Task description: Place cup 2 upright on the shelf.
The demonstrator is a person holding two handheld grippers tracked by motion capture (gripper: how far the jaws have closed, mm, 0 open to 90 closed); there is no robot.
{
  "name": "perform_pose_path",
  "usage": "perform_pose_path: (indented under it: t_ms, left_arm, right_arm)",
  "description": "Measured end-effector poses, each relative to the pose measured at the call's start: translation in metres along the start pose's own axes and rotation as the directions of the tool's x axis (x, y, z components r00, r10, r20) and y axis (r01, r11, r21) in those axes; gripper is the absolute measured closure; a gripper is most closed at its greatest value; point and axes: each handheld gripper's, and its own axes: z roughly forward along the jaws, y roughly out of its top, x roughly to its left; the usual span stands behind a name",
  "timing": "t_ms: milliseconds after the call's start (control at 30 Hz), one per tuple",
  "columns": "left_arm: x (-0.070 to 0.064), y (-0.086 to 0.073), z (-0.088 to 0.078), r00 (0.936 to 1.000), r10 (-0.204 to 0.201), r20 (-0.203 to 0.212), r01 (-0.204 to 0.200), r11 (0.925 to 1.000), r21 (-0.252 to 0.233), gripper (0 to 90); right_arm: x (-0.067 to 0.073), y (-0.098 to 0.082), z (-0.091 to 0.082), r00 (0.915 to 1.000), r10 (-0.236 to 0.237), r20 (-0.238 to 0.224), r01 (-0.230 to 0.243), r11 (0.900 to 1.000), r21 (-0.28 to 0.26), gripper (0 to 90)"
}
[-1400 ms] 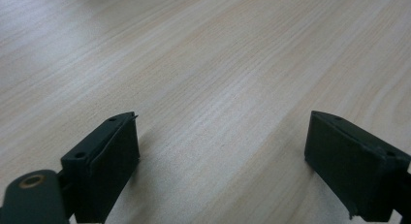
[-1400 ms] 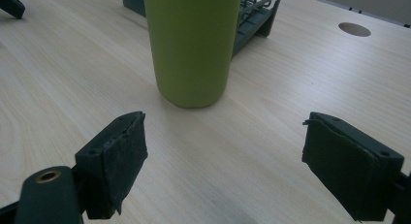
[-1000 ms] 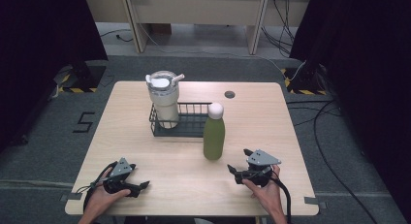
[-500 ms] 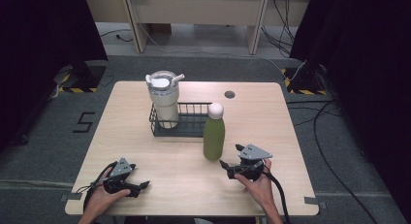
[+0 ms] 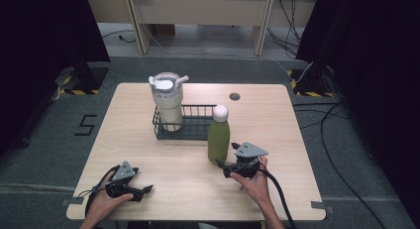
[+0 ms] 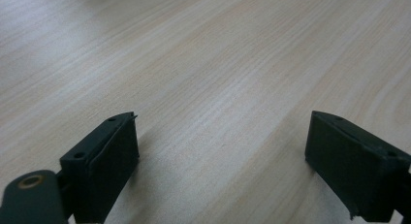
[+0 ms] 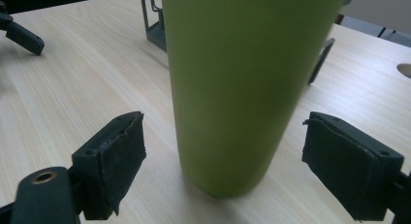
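At the near left of the counter (image 5: 148,140), the left gripper (image 5: 142,192) lies low in the person's left hand (image 5: 101,206), its cable looping off the near edge. In the left gripper view its fingers (image 6: 104,161) stand spread wide over bare pale wood, with nothing between them.

Farther in and a little left of centre stands a dark wire basket (image 5: 195,125). A cream tumbler (image 5: 167,102) with a lid and a side handle stands upright in its left end; the rest of the basket looks unfilled.

Just beside the basket's near right corner stands the green bottle (image 5: 218,142), upright on the counter, with a white rounded cap (image 5: 220,112). Whether it touches the basket wire cannot be told from above.

Right of the bottle and slightly nearer, the right gripper (image 5: 224,165) sits in the person's right hand (image 5: 255,184), grey three-cornered plate on top, pointing left toward the bottle's base. In the right gripper view the bottle (image 7: 242,88) rises between the two fingers (image 7: 114,158), which are spread to either side of it with a clear gap on each flank: neither pad presses on the green wall. These fingers have just been opening a little wider. Behind the bottle in that view a corner of the basket (image 7: 155,20) shows at the far left.

Far right of centre on the counter, well apart from everything, is a small dark round hole (image 5: 235,96).
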Motion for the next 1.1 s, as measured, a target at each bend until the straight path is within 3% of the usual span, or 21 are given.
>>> perform_pose_path:
  t_ms: [67,433,600,833,1100]
  left_arm:
    - [0.0,0.0,0.0,1.0,0.0,0.0,0.0,1.0,0.0,11.1]
    - [0.0,0.0,0.0,1.0,0.0,0.001,0.0,1.0,0.0,11.1]
    - [0.0,0.0,0.0,1.0,0.0,0.001,0.0,1.0,0.0,11.1]
    - [0.0,0.0,0.0,1.0,0.0,0.0,0.0,1.0,0.0,11.0]
    - [0.0,0.0,0.0,1.0,0.0,0.0,0.0,1.0,0.0,11.0]
  right_arm:
    - [0.001,0.002,0.004,0.9999,-0.011,-0.003,0.011,1.0,-0.006,15.7]
    - [-0.007,0.003,0.017,0.9995,0.029,-0.009,-0.029,0.998,-0.055,15.4]
    - [-0.006,0.008,0.026,0.9998,0.005,-0.017,-0.007,0.998,-0.066,14.8]
    - [-0.012,0.006,0.037,0.9984,0.041,-0.038,-0.045,0.993,-0.109,16.9]
    - [-0.012,0.002,0.045,0.9982,0.039,-0.046,-0.044,0.993,-0.114,18.9]
